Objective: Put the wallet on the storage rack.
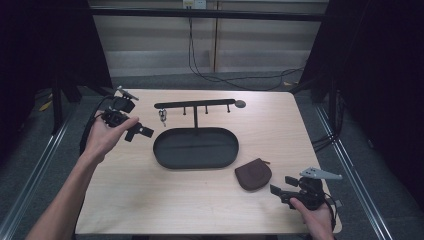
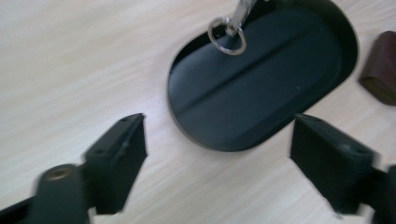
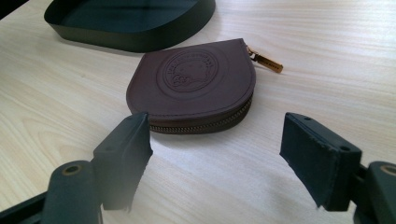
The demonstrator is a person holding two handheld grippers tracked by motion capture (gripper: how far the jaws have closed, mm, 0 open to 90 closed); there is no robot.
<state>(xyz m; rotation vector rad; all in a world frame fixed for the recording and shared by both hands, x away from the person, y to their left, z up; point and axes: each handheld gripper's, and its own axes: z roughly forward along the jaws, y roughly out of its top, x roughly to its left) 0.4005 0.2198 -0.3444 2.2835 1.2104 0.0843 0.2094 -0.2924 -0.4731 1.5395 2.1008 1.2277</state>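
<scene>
A brown leather coin pouch (image 1: 253, 174) (image 3: 196, 86) with a gold zip pull lies flat on the table, right of the black oval tray (image 1: 196, 148) (image 2: 261, 79) (image 3: 126, 28). A black hook rack (image 1: 195, 105) rises from the tray's back, and a key ring (image 1: 162, 116) (image 2: 227, 36) hangs from its left end. My right gripper (image 1: 281, 186) (image 3: 219, 154) is open just short of the pouch, jaws wide apart. Held up over the table's left, my left gripper (image 1: 140, 132) (image 2: 217, 158) is open and empty beside the tray.
The light wooden table (image 1: 150, 195) is bare around the tray and pouch. Dark frame posts and curtains stand at both sides, and cables run across the floor behind the far edge.
</scene>
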